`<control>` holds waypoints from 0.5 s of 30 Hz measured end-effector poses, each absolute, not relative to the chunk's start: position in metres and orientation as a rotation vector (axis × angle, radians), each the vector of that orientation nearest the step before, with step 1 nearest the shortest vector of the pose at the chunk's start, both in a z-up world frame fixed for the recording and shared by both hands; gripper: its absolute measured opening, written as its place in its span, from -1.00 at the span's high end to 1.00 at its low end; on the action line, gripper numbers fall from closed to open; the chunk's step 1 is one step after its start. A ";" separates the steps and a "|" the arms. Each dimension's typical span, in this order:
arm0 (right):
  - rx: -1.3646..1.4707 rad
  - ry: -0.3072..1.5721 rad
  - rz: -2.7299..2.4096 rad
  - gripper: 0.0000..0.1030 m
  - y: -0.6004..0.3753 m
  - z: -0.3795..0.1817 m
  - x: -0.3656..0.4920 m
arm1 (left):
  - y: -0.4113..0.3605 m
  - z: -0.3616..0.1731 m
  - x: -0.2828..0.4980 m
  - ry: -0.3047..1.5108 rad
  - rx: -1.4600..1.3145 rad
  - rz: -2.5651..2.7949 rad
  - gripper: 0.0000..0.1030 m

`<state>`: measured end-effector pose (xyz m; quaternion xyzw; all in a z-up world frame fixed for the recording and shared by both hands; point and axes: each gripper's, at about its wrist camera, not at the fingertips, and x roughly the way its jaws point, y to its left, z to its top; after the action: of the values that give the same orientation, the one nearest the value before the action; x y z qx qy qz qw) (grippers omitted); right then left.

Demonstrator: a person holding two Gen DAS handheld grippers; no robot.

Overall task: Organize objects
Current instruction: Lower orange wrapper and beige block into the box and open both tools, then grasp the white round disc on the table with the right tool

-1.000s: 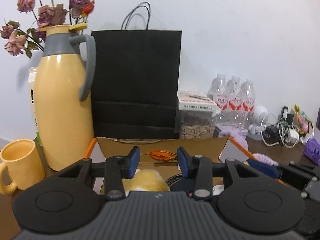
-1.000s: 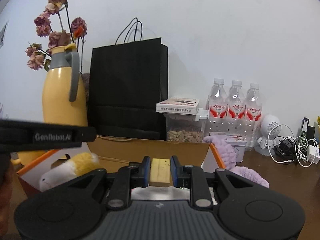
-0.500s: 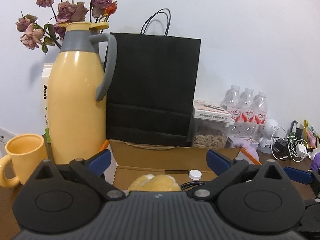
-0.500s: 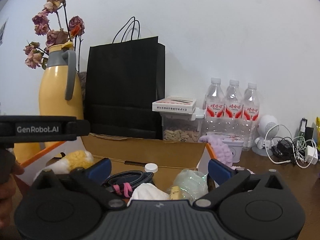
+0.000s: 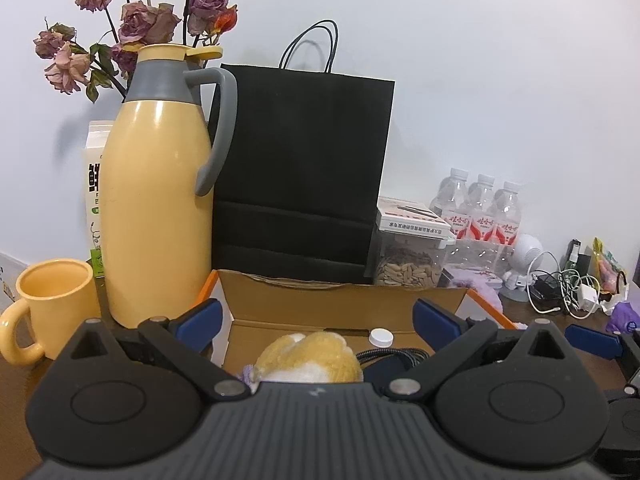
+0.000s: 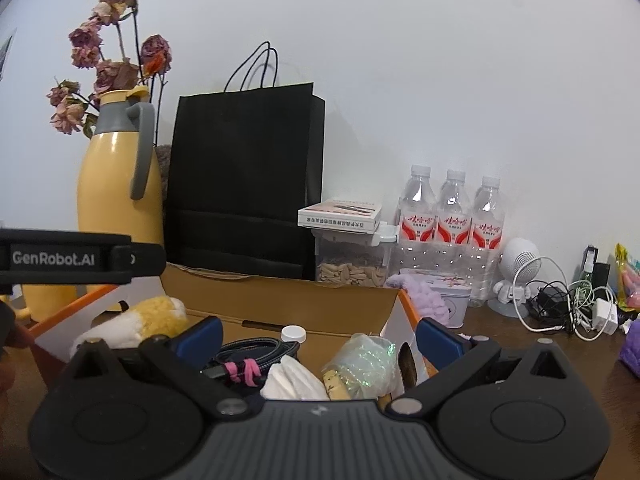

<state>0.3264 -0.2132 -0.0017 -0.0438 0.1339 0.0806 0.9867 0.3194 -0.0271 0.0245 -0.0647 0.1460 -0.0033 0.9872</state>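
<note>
L wrist view: left gripper (image 5: 316, 326) is spread wide, blue pads far apart, nothing between them. Straight ahead and just below sits the cardboard box (image 5: 344, 306), open top, its long side running crosswise to the fingers. Inside, dead centre and close in, a yellow plush toy (image 5: 310, 358); a bit fwd-right of it a white cap (image 5: 381, 336) and a black cable coil (image 5: 394, 356) partly hidden by the gripper body. Fwd-left, outside the box: yellow thermos (image 5: 158, 208) and yellow mug (image 5: 52, 300). Behind the box, a black paper bag (image 5: 300, 168). The other gripper's blue tip pokes in at far right.

R wrist view: right gripper (image 6: 318, 338) also wide open, empty. Box wall is ahead; contents lie right under and between the pads: cable coil w/ pink tie (image 6: 248, 360), white cap (image 6: 293, 334), white tissue wad (image 6: 296, 380), crinkly clear wrapper (image 6: 366, 362), with what looks like a wooden piece half under it. Plush is fwd-left here. Outside the box to the fwd-right: purple fluffy item (image 6: 420, 294) against a small tin (image 6: 450, 298), then loose chargers (image 6: 576, 308).

Judgement: things still outside lie on the R side, so the right gripper is nearer; it'd swing right past the box's short wall, while the left has only the plush in line.
</note>
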 end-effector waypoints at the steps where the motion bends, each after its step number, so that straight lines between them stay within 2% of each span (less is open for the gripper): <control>1: -0.094 0.269 0.158 -1.00 -0.213 -0.002 0.324 | -0.026 0.024 0.316 0.295 -0.128 -0.011 -1.00; 15: -0.105 0.306 0.152 -1.00 -0.220 -0.006 0.273 | -0.012 0.013 0.267 0.327 -0.106 -0.032 -1.00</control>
<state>0.2734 -0.2201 -0.0055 -0.0521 0.1524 0.0756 0.9840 0.2666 -0.0118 0.0134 -0.0525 0.1625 -0.0159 0.9852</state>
